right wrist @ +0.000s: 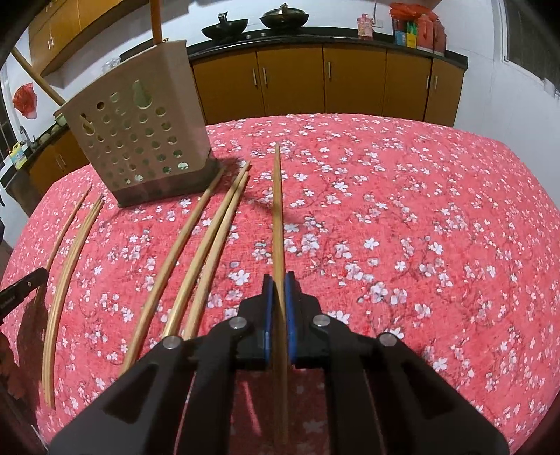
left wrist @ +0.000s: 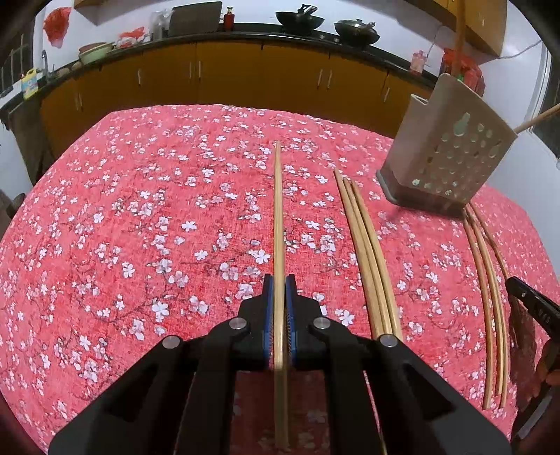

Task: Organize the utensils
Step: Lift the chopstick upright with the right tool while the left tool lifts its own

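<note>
Two hand-held grippers, each clamped on one chopstick. Left hand-held gripper [left wrist: 279,290]: blue pads pressed together on a long pale bamboo chopstick [left wrist: 278,224] that runs straight out toward 12 o'clock, with its tail passing back between the black arms. Right hand-held gripper [right wrist: 279,288]: same grip on a second bamboo chopstick [right wrist: 278,217], also pointing to 12 o'clock.

Work surface is a counter under a red cloth with white blossom print [left wrist: 140,217].

Loose chopsticks on the cloth:
- Left wrist view: bundle of three [left wrist: 367,252] at 1 o'clock of the gripper, touching each other; another three [left wrist: 486,280] at 3 o'clock, near the frame edge.
- Right wrist view: three [right wrist: 206,245] at 10–11 o'clock, far tips near the holder's base; thinner set [right wrist: 66,252] at 9 o'clock.

Beige perforated plastic utensil holder [left wrist: 451,147] stands on a dark base at 2 o'clock in the left view, 10 o'clock in the right view [right wrist: 140,136]. Wooden handles stick out of its top.

Yellow-brown kitchen cabinets [right wrist: 350,84] sit behind, dark woks [left wrist: 299,21] on top.
</note>
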